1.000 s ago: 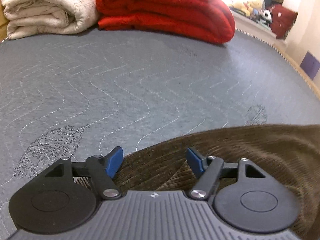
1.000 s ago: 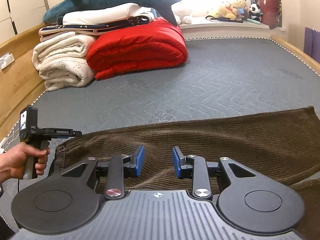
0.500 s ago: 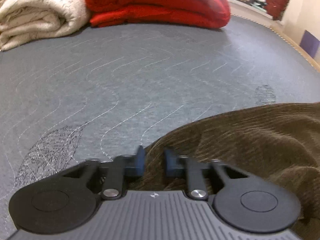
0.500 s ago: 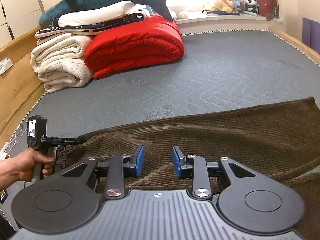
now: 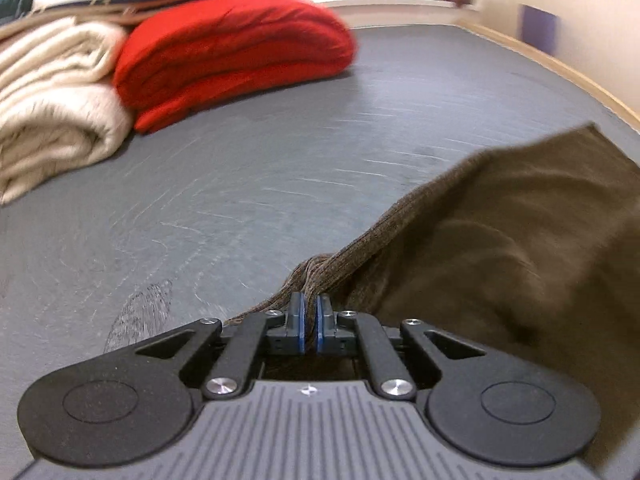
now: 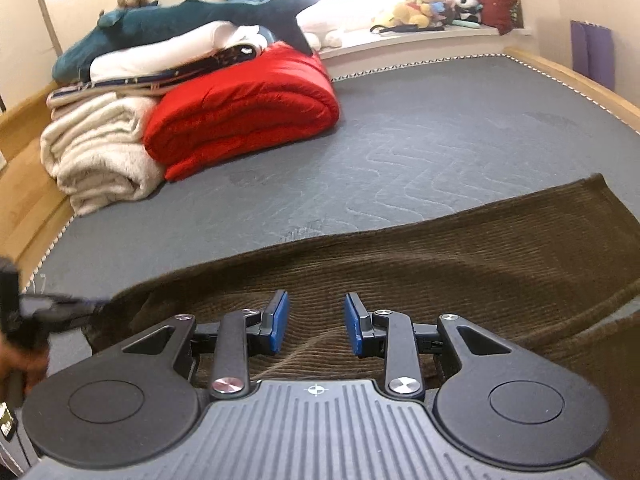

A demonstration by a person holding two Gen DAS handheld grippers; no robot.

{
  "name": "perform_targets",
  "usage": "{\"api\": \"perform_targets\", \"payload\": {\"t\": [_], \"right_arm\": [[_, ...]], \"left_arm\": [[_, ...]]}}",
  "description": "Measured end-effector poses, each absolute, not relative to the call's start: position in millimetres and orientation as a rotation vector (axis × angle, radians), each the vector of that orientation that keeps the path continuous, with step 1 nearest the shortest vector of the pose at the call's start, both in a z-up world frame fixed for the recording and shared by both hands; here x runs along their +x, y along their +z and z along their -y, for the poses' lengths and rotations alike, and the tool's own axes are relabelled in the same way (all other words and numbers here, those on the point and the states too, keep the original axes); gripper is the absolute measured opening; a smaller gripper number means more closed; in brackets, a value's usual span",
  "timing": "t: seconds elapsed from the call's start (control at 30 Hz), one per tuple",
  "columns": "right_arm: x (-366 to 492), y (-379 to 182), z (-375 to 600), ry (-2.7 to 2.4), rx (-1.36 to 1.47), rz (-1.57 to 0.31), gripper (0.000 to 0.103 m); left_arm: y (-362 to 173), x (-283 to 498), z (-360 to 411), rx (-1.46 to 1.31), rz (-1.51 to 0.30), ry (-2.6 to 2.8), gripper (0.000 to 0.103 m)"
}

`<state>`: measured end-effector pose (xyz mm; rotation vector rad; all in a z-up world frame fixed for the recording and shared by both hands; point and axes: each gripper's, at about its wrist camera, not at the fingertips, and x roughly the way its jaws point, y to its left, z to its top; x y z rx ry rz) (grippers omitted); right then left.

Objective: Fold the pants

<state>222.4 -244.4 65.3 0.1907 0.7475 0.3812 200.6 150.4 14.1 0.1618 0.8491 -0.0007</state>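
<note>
Two claws in view, both over brown corduroy pants (image 6: pixel 460 264) spread across a grey quilted mattress (image 6: pixel 420 140). Left claw (image 5: pixel 309 314): blue pads pressed together, pinching a bunched edge of the pants, the fabric pulled up into a taut ridge off the mattress; picture motion-blurred. Right claw (image 6: pixel 314 322): pads spread apart, a raised wrinkle of corduroy lying between them, pads not touching it. In the right wrist view the left claw shows blurred at the pants' left end. Far side of the bed: folded red blanket (image 6: pixel 244 108), cream blanket (image 6: pixel 100 152) beside it, a plush shark (image 6: pixel 180 24) on top of the pile. No brand, label or writing legible anywhere; blur rules it out.
</note>
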Motion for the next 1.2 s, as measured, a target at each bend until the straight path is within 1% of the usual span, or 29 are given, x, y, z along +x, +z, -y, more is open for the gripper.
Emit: {"api": "perform_targets", "payload": {"t": [0.13, 0.27, 0.4, 0.53, 0.63, 0.7, 0.8, 0.83, 0.93, 1.03, 1.17, 1.2], "right_arm": [[204.3, 79.5, 265.1, 0.326, 0.192, -0.653, 0.025], [189.5, 92.3, 310.0, 0.212, 0.241, -0.557, 0.025], [184.2, 93.0, 368.5, 0.087, 0.324, -0.519, 0.025], [194.1, 88.0, 419.0, -0.023, 0.388, -0.525, 0.025], [205.2, 84.8, 454.2, -0.080, 0.429, -0.536, 0.026], [212.9, 79.0, 481.6, -0.115, 0.490, -0.545, 0.026], [224.1, 57.8, 515.9, -0.187, 0.565, -0.570, 0.026], [228.1, 46.5, 523.3, -0.208, 0.589, -0.598, 0.028], [240.2, 8.1, 545.4, -0.206, 0.736, -0.714, 0.027], [257.6, -17.0, 551.0, -0.192, 0.774, -0.777, 0.026], [281.1, -51.2, 554.2, -0.192, 0.839, -0.842, 0.027], [287.9, -59.5, 552.5, -0.200, 0.853, -0.862, 0.027]], "left_arm": [[46.0, 123.9, -129.7, 0.242, -0.772, -0.060, 0.004], [55.8, 61.3, -129.5, 0.242, -0.768, -0.108, 0.002], [28.8, 29.4, -126.1, 0.260, -0.895, -0.165, 0.002], [-2.4, 31.7, -116.6, 0.266, -1.048, -0.253, 0.002], [-10.9, 41.7, -109.8, 0.299, -1.075, -0.256, 0.010], [-3.1, 51.0, -116.0, 0.227, -1.047, -0.248, 0.021], [11.0, 63.8, -125.9, 0.111, -0.990, -0.218, 0.028], [12.5, 68.6, -128.8, 0.094, -0.982, -0.193, 0.029], [11.3, 93.3, -134.5, 0.073, -1.006, -0.163, 0.029], [3.3, 106.7, -128.1, 0.076, -1.051, -0.206, 0.031], [-14.9, 111.6, -105.5, 0.106, -1.152, -0.317, 0.057], [-19.6, 112.0, -99.8, 0.116, -1.176, -0.339, 0.059]]}}
